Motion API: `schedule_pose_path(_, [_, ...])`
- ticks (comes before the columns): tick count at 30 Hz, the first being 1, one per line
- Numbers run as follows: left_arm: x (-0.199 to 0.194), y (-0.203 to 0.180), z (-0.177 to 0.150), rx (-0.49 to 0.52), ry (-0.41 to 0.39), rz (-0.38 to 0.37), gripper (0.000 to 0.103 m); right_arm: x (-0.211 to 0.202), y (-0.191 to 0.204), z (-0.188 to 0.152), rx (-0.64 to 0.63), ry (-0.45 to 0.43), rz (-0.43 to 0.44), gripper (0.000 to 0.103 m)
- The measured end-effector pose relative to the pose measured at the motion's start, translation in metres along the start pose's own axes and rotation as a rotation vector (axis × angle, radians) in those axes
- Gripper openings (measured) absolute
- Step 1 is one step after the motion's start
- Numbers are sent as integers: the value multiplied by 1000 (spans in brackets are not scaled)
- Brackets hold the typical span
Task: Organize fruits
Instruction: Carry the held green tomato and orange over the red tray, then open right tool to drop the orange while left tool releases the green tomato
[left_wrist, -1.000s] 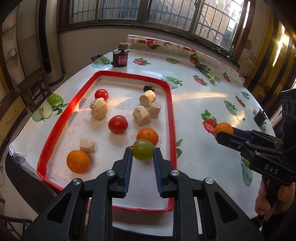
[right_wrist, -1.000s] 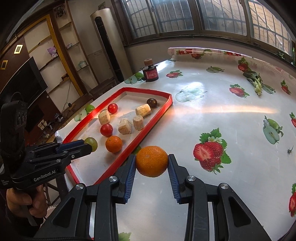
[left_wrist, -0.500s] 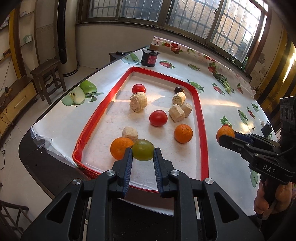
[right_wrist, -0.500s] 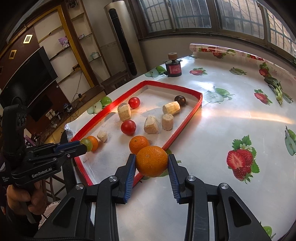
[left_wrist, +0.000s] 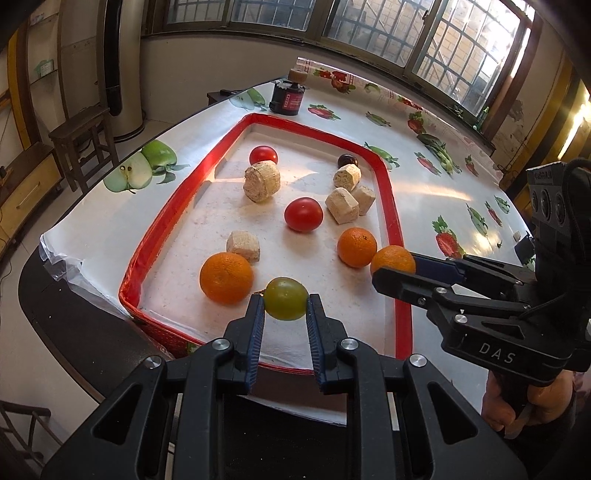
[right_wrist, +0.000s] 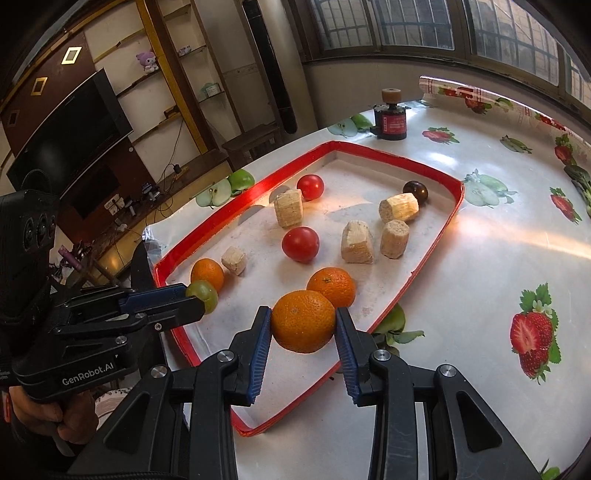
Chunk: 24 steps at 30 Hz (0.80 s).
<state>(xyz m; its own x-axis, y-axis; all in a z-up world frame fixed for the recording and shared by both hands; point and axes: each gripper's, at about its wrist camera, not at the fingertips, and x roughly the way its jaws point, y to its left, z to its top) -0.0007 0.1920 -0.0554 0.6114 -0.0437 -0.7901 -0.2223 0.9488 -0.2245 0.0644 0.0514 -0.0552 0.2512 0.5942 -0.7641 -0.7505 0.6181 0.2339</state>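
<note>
My counter (left_wrist: 424, 206) is rounded, dark-edged, and covered with a glossy white plastic cloth (right_wrist: 498, 258) printed with strawberries, apples and greens. On that cloth lies a shallow white tray with a red rim (left_wrist: 388, 184), taking up the side nearer the room's shelves. Just beyond the tray's far end stands a small black jar with a red label and a cork-coloured top (left_wrist: 289, 94).

counted: three oranges (right_wrist: 303, 321), two red tomatoes (right_wrist: 300, 244), one green fruit (left_wrist: 286, 298), one dark plum (right_wrist: 416, 191), five cork-like blocks (right_wrist: 357, 242), one red tray (right_wrist: 439, 236).
</note>
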Motion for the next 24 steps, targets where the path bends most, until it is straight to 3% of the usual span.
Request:
schedule_pose_path(20, [20,7,-3,-23,49,14,21,28,11,-5,-62,71,5,36])
schedule_pose_path(24, [21,6,-1,-31,56,21,26,28,12,-5,-68,75,5,37])
